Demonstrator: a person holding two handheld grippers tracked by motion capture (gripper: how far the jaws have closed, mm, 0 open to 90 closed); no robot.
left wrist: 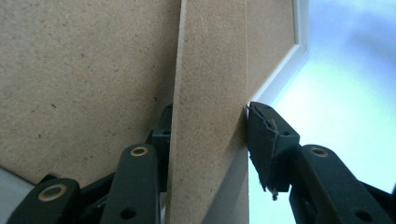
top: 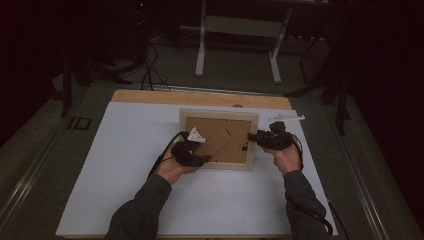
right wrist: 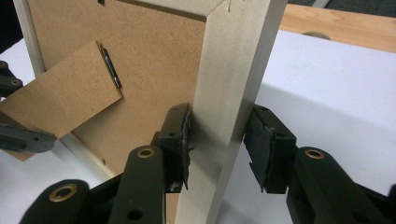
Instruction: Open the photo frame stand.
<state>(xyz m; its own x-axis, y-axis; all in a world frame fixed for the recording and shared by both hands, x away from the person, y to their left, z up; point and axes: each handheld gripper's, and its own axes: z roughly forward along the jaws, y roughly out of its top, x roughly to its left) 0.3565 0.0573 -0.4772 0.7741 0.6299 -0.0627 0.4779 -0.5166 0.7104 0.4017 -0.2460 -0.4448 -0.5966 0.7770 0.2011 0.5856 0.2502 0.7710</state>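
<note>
free: white mat (top: pixel 125 165) left, front | blocked: picture frame (top: pixel 219 116) centre, white part (top: pixel 287 118) beside it

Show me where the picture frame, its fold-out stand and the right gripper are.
picture frame (right wrist: pixel 233 70): right gripper view, on its pale wooden side bar.
fold-out stand (left wrist: pixel 210 93): left gripper view, on the brown strip's face.
right gripper (right wrist: pixel 217 140): right gripper view, midway between its fingers.

Picture frame (top: pixel 219 140) lies back-up on the table (top: pixel 125 165), about mid-table, toward the far half. Your left gripper (top: pixel 197 159) is at its near left corner, jaws either side of the stand flap (left wrist: pixel 208 116) on the backing. Your right gripper (top: pixel 252 137) is at the frame's right rail (right wrist: pixel 233 88), one jaw each side. A small object (top: pixel 286 118) lies behind the right gripper.
</note>
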